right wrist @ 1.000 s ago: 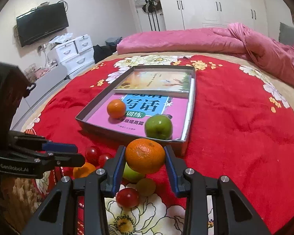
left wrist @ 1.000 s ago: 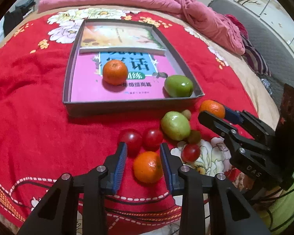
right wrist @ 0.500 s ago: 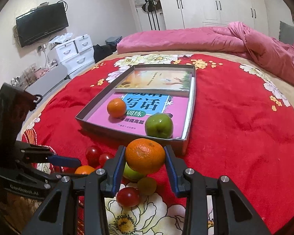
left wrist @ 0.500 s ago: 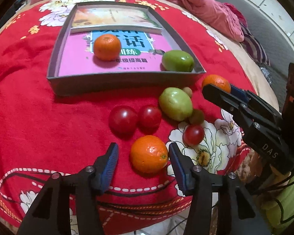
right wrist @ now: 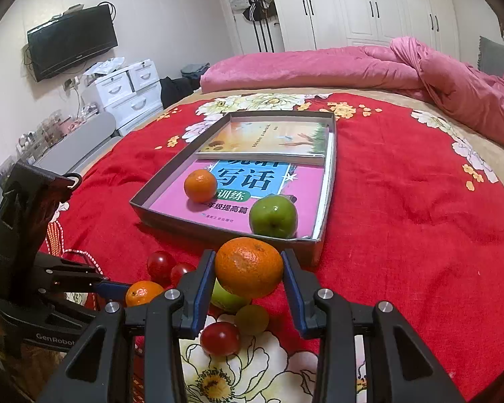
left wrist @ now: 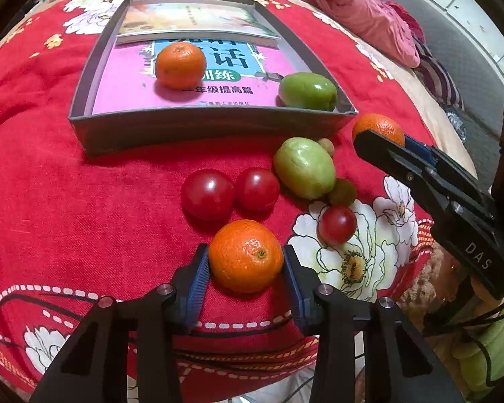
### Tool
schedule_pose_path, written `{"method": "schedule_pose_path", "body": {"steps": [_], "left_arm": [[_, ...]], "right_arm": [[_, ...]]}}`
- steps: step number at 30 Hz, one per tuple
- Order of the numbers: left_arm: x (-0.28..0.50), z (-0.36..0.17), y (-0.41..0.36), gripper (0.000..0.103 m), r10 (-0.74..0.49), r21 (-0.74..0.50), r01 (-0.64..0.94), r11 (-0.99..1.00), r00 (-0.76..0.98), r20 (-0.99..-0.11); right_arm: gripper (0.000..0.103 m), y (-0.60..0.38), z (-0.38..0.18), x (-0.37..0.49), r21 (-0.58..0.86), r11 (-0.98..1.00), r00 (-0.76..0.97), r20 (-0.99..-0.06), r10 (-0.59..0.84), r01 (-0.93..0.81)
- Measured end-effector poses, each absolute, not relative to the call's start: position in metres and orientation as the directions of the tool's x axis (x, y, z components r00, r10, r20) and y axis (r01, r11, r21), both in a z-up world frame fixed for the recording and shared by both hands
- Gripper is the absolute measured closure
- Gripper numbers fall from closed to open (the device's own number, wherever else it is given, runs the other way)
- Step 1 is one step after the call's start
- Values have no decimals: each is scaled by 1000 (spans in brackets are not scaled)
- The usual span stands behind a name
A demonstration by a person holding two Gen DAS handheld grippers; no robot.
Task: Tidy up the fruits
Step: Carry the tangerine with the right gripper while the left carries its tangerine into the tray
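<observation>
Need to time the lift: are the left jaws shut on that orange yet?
Shut on it: having just been closing, both blue pads of the left gripper press the orange, which sits on the red blanket.

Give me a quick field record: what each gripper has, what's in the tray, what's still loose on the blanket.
left gripper: jaws just closing, pads against an orange that lies on the red blanket
right gripper: shut on a second orange, held above the blanket
tray: one orange, one green fruit, on books
loose: three red fruits, one big green fruit, two small green ones
</observation>
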State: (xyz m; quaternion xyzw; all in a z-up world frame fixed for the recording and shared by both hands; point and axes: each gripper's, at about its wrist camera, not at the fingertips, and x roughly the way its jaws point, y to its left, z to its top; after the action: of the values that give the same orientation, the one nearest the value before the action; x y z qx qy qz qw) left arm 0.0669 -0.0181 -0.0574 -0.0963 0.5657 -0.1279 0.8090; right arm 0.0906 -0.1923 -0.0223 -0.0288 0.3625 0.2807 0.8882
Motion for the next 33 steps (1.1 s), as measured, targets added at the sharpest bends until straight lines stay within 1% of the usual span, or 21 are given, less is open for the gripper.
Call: {"method": "schedule_pose_path", "body": {"steps": [8, 14, 33], "left_arm": [[67, -30, -10, 60, -324, -309, 101, 945, 396, -859], [69, -12, 1, 60, -304, -297, 88, 951, 448, -841], [87, 11, 27, 60, -260, -285, 34, 958, 525, -810]], "right_arm": [[63, -189, -18, 86, 148, 836, 589, -646, 486, -528], [63, -187, -13, 83, 150, 831, 592, -635, 496, -535], [64, -175, 0, 84, 146, 820, 610, -599, 519, -554]]}}
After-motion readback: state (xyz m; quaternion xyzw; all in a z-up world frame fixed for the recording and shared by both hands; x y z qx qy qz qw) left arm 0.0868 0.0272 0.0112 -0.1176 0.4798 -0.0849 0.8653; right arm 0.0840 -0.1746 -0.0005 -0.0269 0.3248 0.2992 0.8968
